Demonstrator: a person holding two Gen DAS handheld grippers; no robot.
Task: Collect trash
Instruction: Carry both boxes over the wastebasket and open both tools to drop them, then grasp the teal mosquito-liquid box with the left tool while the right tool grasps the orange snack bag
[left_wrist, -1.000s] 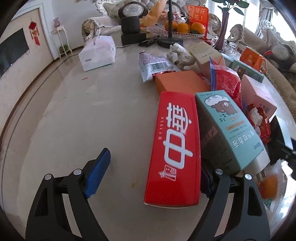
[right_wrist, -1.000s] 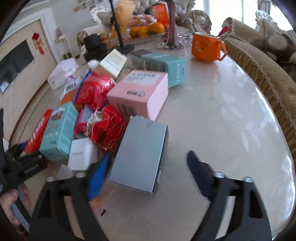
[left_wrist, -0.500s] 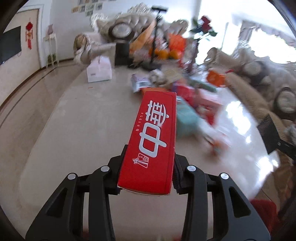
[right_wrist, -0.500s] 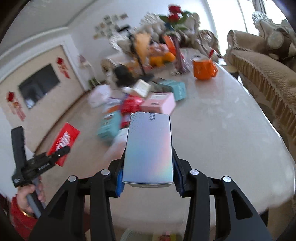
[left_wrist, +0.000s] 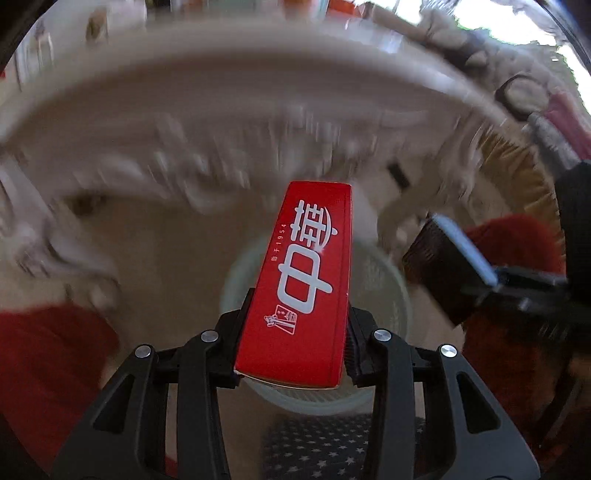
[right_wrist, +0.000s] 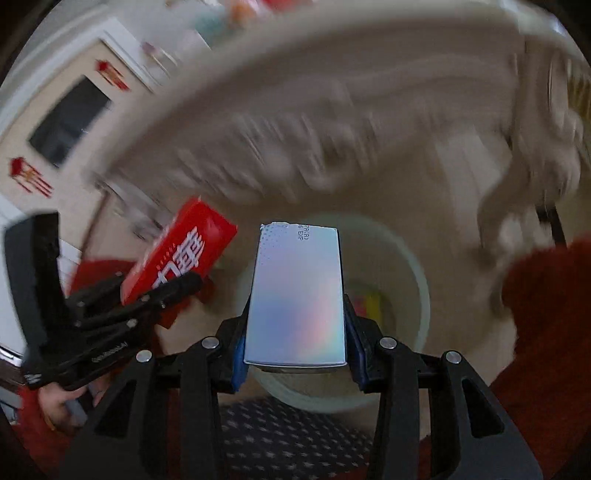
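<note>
Both grippers are loaded up. The left gripper has its jaws clamped tight on the sides of a long red box with white characters, which sticks out toward 12 o'clock. The right gripper is squeezed shut the same way on a silver holographic box. Both boxes hang right over a pale round bin on the floor, just past a starry dark mat. In the right wrist view the left gripper and red box sit at about 9 o'clock. The table edge above is badly motion-blurred.
</note>
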